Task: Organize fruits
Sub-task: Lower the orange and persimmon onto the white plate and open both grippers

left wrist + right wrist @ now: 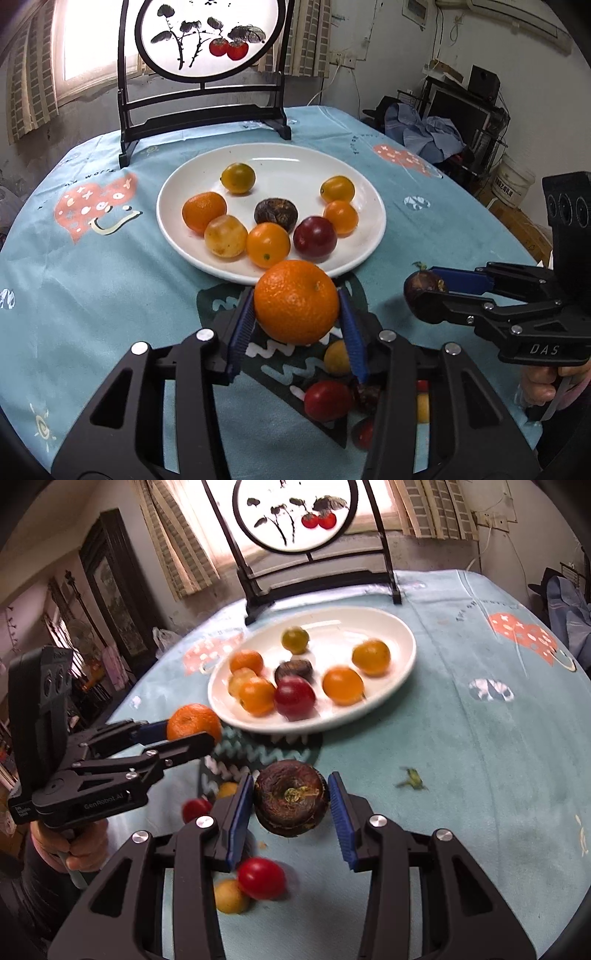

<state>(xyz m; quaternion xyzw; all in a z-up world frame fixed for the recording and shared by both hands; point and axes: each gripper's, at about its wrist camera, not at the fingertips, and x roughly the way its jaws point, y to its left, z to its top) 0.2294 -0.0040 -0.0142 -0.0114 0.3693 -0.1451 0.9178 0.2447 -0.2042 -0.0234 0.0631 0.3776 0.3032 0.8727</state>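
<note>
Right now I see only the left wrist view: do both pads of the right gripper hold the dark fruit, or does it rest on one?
Observer: Both. In the right wrist view the dark fruit sits between the two blue pads of the right gripper, with its stem end facing the camera.
Operator: In my view the orange overlaps the plate. Is it over it?
Observer: It looks not. Seen from the right, the orange in the left gripper hangs beside the near left rim of the white plate, above the cloth.
</note>
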